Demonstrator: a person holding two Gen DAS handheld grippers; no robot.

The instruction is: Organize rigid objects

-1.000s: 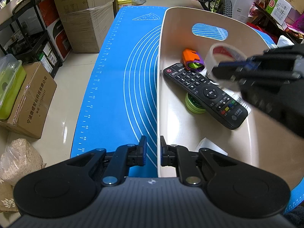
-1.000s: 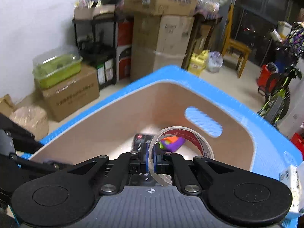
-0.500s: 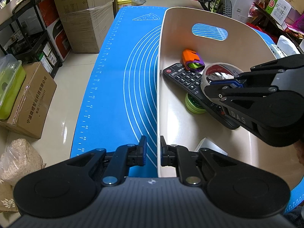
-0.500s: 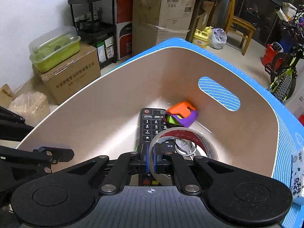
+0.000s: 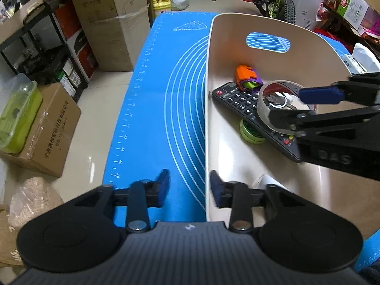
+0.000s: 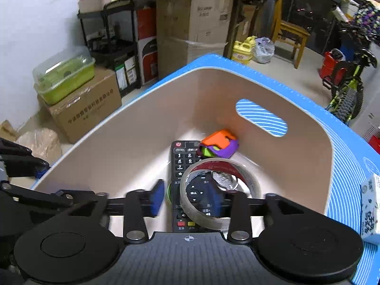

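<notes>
A beige bin (image 5: 209,76) stands on the blue mat (image 5: 166,95). In it lie a black remote (image 5: 237,98), an orange and purple toy (image 5: 247,77), a green round tin (image 5: 249,131) under the remote, and a clear tape roll (image 5: 266,104) resting on the remote. The tape roll also shows in the right wrist view (image 6: 201,209). My right gripper (image 6: 187,200) is open inside the bin, its fingers astride the roll's near wall. My left gripper (image 5: 190,187) is open, its fingers on either side of the bin's near left wall.
Cardboard boxes (image 5: 111,21), a black shelf rack (image 5: 35,47) and a green lidded container (image 5: 16,116) stand on the floor to the left. A bicycle (image 5: 275,0) is beyond the table. A small white box (image 6: 369,204) lies right of the bin.
My right gripper opened and let go of the tape roll, which now rests on the remote in the bin. My left gripper also opened at the bin wall.
</notes>
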